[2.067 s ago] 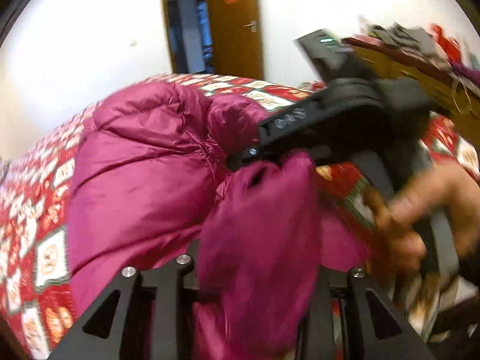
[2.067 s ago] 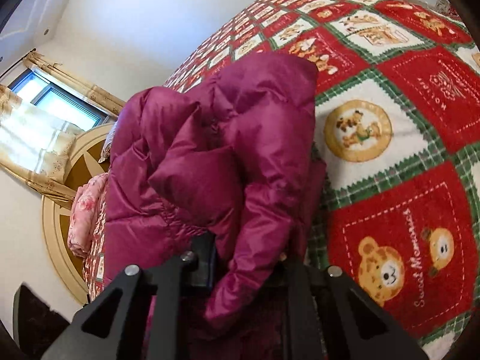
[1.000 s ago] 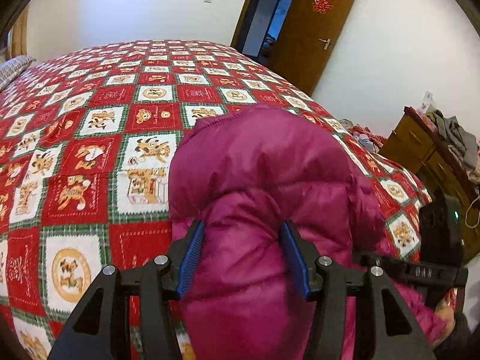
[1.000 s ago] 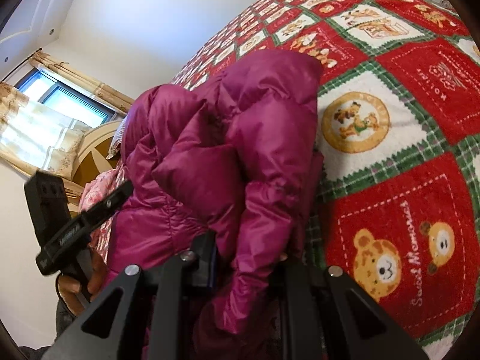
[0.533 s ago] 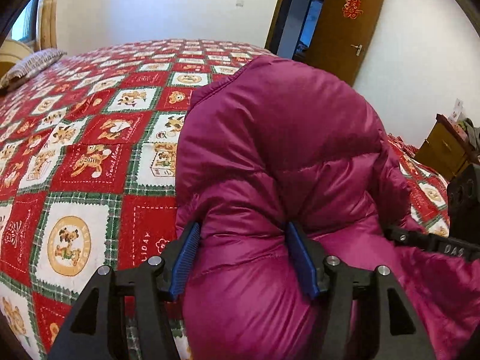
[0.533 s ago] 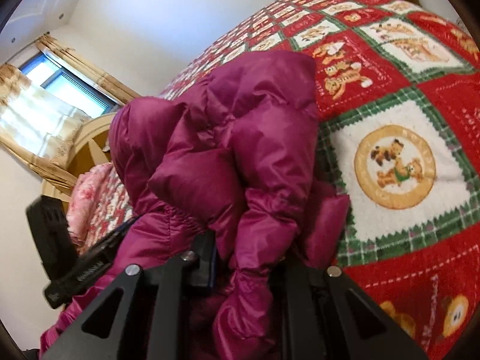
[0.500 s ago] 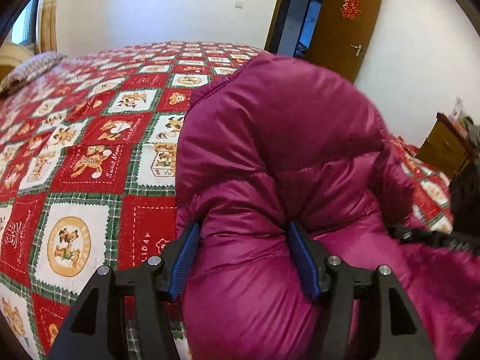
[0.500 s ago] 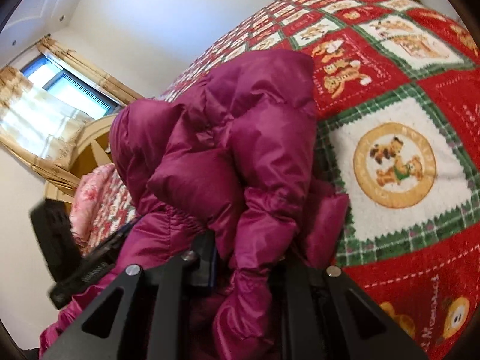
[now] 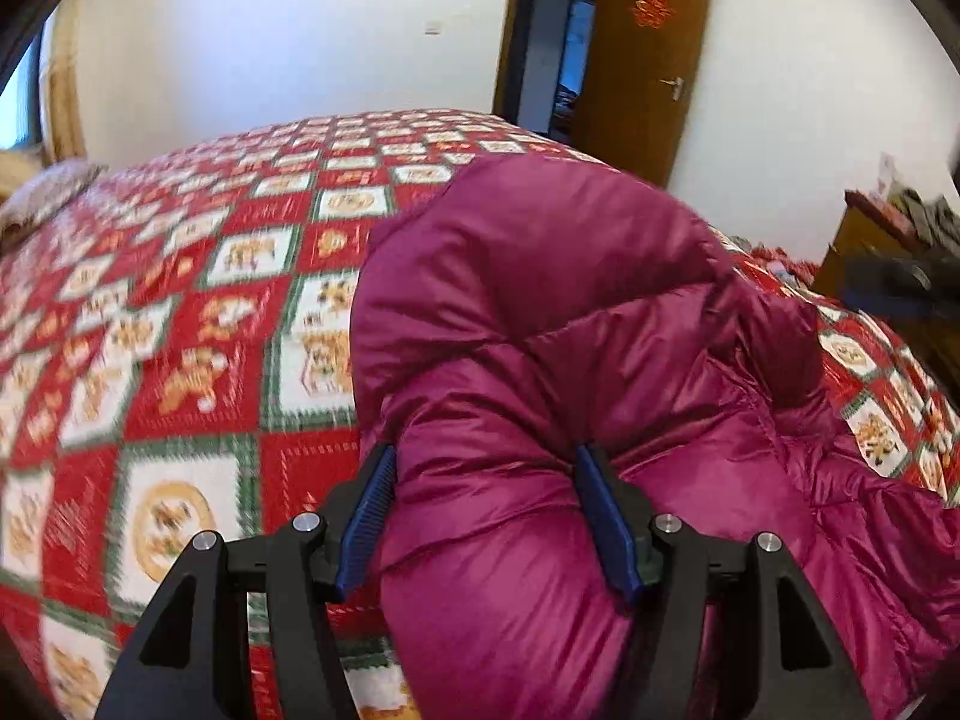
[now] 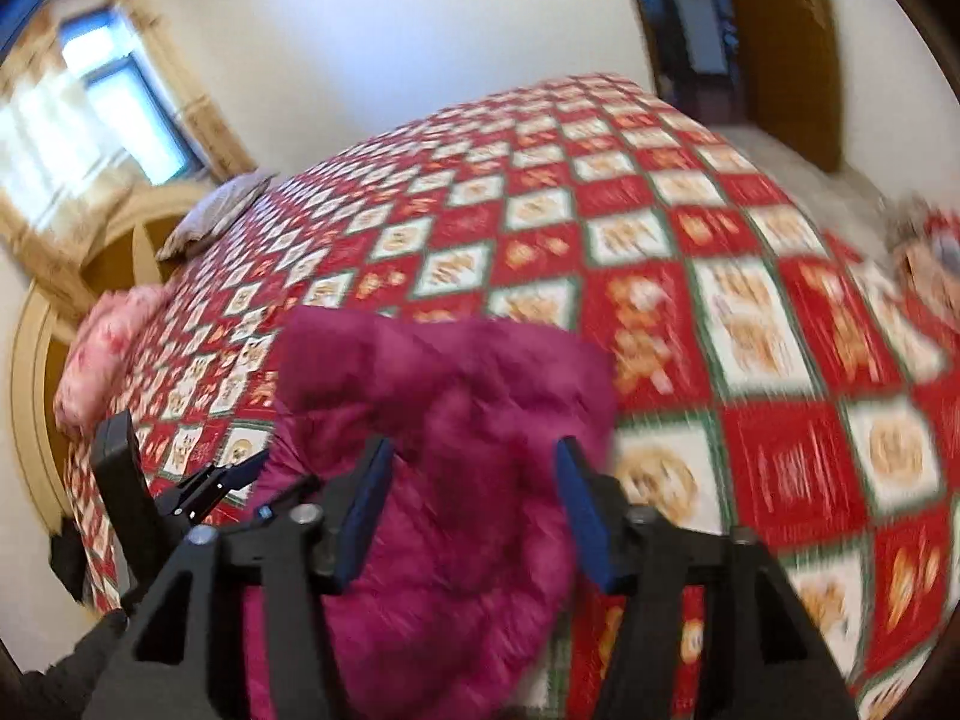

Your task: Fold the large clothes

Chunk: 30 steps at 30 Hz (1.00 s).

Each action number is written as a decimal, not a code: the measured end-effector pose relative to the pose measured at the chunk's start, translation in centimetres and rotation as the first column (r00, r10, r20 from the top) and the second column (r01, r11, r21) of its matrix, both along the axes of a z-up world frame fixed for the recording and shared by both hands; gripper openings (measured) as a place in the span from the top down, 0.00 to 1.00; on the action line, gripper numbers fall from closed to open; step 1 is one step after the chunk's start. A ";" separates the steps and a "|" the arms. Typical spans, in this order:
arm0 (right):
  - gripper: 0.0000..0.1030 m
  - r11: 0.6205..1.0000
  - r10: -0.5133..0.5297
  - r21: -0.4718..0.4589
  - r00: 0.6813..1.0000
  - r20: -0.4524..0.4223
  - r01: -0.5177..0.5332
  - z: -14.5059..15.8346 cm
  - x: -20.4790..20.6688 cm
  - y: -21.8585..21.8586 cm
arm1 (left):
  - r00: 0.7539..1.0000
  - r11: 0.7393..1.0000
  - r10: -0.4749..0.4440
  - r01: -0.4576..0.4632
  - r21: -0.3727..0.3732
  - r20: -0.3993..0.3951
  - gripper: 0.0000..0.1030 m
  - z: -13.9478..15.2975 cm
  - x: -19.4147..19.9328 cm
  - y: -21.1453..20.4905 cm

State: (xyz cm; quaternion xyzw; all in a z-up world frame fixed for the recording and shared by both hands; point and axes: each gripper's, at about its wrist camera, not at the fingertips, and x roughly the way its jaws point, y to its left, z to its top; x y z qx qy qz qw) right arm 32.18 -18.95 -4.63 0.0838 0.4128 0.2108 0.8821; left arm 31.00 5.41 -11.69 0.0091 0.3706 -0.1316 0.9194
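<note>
A bulky magenta puffer jacket [image 9: 540, 312] lies bunched on a bed with a red, white and green bear-print bedspread [image 9: 180, 300]. My left gripper [image 9: 489, 516] is shut on a thick padded fold of it, the blue pads pressing in from both sides. In the blurred right wrist view the jacket [image 10: 456, 396] sits lower and farther off. My right gripper [image 10: 473, 516] is above it with its jaws opening; the jacket shows behind the gap and the pads do not squeeze it. The left gripper's black body [image 10: 180, 492] shows at the lower left there.
The bedspread [image 10: 720, 240] stretches far beyond the jacket. A grey pillow [image 10: 216, 216] and a pink pillow [image 10: 108, 348] lie by the wooden headboard under a window [image 10: 108, 108]. A brown door [image 9: 642, 60] stands open behind the bed. A cluttered wooden dresser [image 9: 870, 252] is at right.
The right gripper's jaws have parted off the jacket fold and it has lifted away, rolling as it rose. The left gripper keeps its hold on the jacket, almost in place.
</note>
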 end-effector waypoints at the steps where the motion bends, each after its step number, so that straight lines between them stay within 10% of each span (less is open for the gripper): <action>1: 0.81 0.999 0.029 -0.019 1.000 -0.001 -0.029 0.2 0.5 1.3 | 1.000 1.000 -0.006 0.006 0.000 0.002 0.39 0.4 0.1 0.0; 7: 0.81 0.975 -0.084 -0.212 0.993 -0.078 0.066 -5.2 4.2 4.1 | 0.999 0.999 -0.034 0.035 -0.017 0.024 0.39 2.8 0.4 0.9; 14: 0.81 0.982 -0.180 -0.077 0.976 -0.120 0.171 -9.4 2.9 2.2 | 1.000 1.000 0.021 -0.021 0.005 0.004 0.39 4.3 7.3 0.2; 23: 0.82 0.972 -0.219 -0.086 0.976 -0.019 0.217 -10.3 2.1 2.8 | 0.999 0.949 0.046 -0.036 0.312 -0.024 0.38 -0.6 10.6 -6.3; 30: 0.82 0.981 -0.190 -0.037 0.981 -0.029 0.188 -11.3 3.8 2.3 | 0.995 0.963 0.084 -0.067 0.260 -0.054 0.38 -2.3 12.1 -5.7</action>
